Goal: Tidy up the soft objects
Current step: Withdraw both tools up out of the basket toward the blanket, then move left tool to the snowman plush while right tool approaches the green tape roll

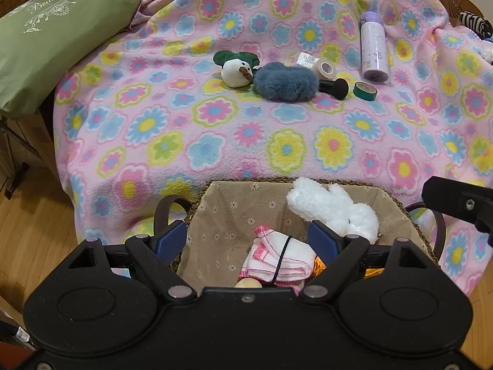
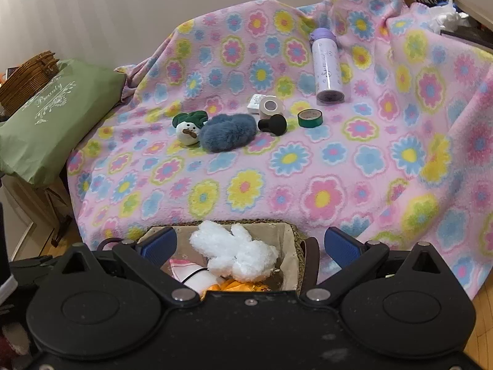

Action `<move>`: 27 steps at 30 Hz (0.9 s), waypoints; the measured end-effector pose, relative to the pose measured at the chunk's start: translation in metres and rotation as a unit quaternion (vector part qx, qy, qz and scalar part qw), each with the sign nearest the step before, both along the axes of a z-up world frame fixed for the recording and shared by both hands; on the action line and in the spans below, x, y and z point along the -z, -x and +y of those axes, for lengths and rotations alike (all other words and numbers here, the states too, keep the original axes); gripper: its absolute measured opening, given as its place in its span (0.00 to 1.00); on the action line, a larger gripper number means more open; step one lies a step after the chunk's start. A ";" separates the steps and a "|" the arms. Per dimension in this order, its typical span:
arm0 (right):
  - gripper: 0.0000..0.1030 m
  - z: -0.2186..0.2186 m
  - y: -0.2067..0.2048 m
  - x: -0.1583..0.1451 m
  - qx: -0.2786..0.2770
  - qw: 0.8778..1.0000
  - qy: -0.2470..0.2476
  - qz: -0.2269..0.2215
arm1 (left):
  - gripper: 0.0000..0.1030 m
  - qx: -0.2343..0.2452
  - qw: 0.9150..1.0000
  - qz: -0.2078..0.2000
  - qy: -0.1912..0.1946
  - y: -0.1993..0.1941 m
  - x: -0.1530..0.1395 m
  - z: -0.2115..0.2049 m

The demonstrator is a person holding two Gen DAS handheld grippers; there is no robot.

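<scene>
the white plush (image 2: 237,254) lies in the lined basket (image 2: 297,246), leaning on its far wall, and could tip back out if the basket is jolted. the right gripper (image 2: 251,243) stands wide apart above it, gripping nothing; the left gripper (image 1: 246,237) is apart too (straddling the basket's near corner). still on the blanket (image 2: 323,197): the blue fluffy piece (image 2: 228,134) and small duck toy (image 2: 188,132). the green pillow (image 1: 46,40) reads "beauty".

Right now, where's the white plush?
In both wrist views the white plush lies in the basket, toward its right side, above the pink-trimmed cloth.
</scene>
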State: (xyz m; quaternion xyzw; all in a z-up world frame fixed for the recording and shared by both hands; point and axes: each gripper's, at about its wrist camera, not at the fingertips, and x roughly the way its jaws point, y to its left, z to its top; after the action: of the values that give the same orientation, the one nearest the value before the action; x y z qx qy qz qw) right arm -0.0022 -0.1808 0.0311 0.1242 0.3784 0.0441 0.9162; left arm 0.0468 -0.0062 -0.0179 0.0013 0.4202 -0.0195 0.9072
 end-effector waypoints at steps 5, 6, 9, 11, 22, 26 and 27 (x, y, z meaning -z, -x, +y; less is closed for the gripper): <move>1.00 -0.001 -0.007 0.000 0.000 1.000 0.013 0.001 | 0.80 -0.002 1.000 -0.003 -0.001 -0.002 -0.003 0.002; 1.00 -0.002 -0.009 0.001 -0.002 1.000 0.012 0.002 | 0.80 -0.002 1.000 -0.004 0.000 -0.002 -0.004 0.003; 1.00 -0.005 -0.017 0.001 -0.005 1.000 0.007 0.003 | 0.81 -0.001 1.000 -0.007 0.000 -0.007 -0.006 0.005; 1.00 -0.007 -0.022 0.003 -0.002 1.000 0.008 0.001 | 0.81 -0.001 1.000 -0.014 -0.007 -0.010 -0.009 0.006; 1.00 -0.008 -0.049 0.007 0.001 1.000 0.030 -0.005 | 0.91 -0.018 0.998 -0.059 -0.021 -0.036 -0.024 0.024; 1.00 -0.006 -0.058 0.010 0.003 0.999 0.042 -0.008 | 0.92 -0.019 0.997 -0.070 -0.028 -0.045 -0.020 0.028; 1.00 -0.006 -0.060 0.011 0.004 0.999 0.044 -0.009 | 0.92 -0.019 0.997 -0.071 -0.030 -0.046 -0.019 0.028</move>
State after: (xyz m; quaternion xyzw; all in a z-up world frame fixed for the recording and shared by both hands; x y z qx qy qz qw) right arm 0.0575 -0.1867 0.0202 0.0851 0.3711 0.0246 0.9244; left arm 0.0932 0.0220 0.0008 0.0224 0.3553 0.0105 0.9344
